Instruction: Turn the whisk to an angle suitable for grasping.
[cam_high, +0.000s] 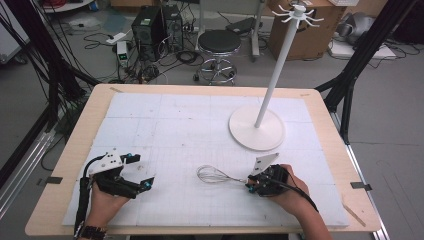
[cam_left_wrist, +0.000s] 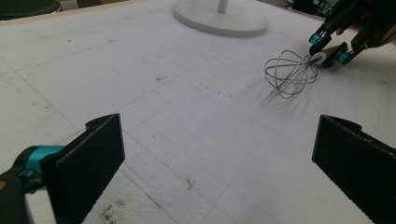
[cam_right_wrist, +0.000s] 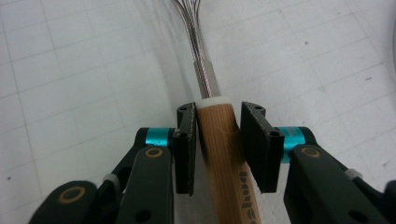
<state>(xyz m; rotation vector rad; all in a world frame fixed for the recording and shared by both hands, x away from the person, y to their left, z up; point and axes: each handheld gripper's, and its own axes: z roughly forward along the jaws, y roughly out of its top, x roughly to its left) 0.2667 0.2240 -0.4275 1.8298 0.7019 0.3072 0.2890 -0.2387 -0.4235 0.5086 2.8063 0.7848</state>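
A wire whisk (cam_high: 215, 175) with a wooden handle (cam_right_wrist: 224, 140) lies on the white foam mat, its wire head (cam_left_wrist: 289, 74) pointing left. My right gripper (cam_high: 248, 186) sits at the handle's front end. Its jaws straddle the handle just behind the white collar, with a thin gap still showing beside the right pad (cam_right_wrist: 254, 144), so it is open. Seen from the left gripper view, the right gripper (cam_left_wrist: 329, 49) is at the far right with the handle between its teal-tipped fingers. My left gripper (cam_high: 142, 171) rests at the mat's front left, wide open and holding nothing (cam_left_wrist: 217, 158).
A white stand with a round base (cam_high: 256, 129), a tall pole and hooks on top (cam_high: 298, 14) rises at the back right of the mat (cam_high: 165, 120). The wooden table edge (cam_high: 75, 150) frames the mat. Behind the table are a stool (cam_high: 219, 45), cables and boxes.
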